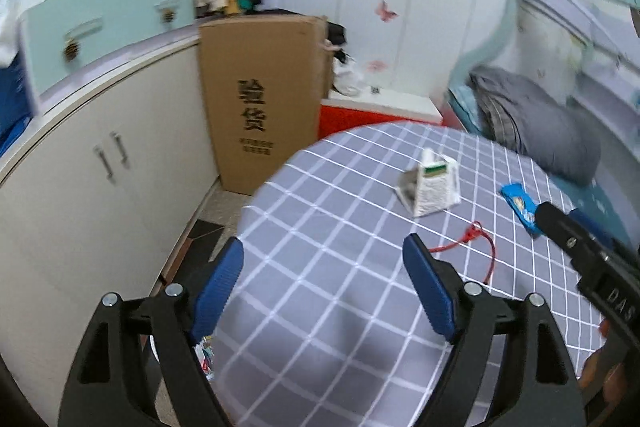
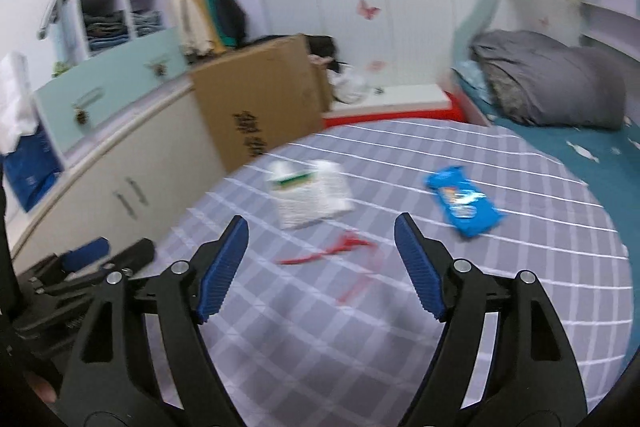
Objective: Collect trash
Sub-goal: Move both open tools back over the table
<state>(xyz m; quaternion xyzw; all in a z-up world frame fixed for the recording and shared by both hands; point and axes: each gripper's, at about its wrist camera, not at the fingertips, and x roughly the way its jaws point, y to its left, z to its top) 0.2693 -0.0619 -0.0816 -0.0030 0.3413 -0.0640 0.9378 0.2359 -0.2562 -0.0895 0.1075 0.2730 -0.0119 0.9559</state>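
A round table with a grey checked cloth (image 1: 320, 307) (image 2: 520, 287) carries three pieces of trash. A crumpled white carton with a green stripe (image 1: 430, 187) (image 2: 310, 193) lies toward the far side. A red string (image 1: 476, 243) (image 2: 340, 247) lies in the middle. A blue snack wrapper (image 1: 518, 205) (image 2: 462, 201) lies to the right. My left gripper (image 1: 324, 287) is open and empty above the table's left edge. My right gripper (image 2: 320, 263) is open and empty, hovering short of the red string; its body shows in the left wrist view (image 1: 580, 255).
A tall cardboard box (image 1: 264, 95) (image 2: 260, 95) stands behind the table by a white cabinet (image 1: 100, 167) (image 2: 120, 195). A red and white box (image 1: 380, 111) sits behind. A bed with a grey duvet (image 2: 548, 79) lies to the right. A colourful scrap (image 1: 206, 355) lies on the floor.
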